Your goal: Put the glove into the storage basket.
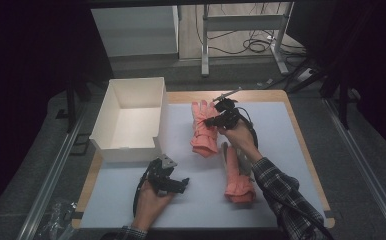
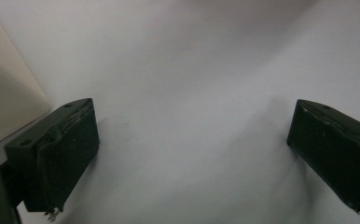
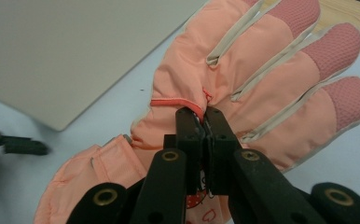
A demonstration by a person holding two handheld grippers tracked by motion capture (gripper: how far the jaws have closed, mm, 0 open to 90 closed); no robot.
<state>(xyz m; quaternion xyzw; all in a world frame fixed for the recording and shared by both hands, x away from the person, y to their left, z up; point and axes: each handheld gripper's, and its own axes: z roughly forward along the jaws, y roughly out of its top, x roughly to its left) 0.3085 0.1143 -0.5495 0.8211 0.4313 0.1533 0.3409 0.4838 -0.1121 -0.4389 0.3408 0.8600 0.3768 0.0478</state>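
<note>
Pinching a fold of fabric on the back of the far pink ski glove (image 3: 243, 88), the right gripper (image 3: 205, 116) is holding its jaws closed tight on the material, evidently to carry the glove rather than slide it. In the high view this glove (image 1: 202, 131) is hanging from the right gripper (image 1: 220, 119) above the grey table mat (image 1: 201, 200), just right of the open white box (image 1: 131, 117), which is probably its destination. The second glove (image 1: 237, 180) is lying flat on the mat, partly under the right forearm. The left gripper (image 1: 173, 182) is resting near the box's front wall, its jaws standing wide apart with nothing between them, seemingly waiting its turn.
</note>
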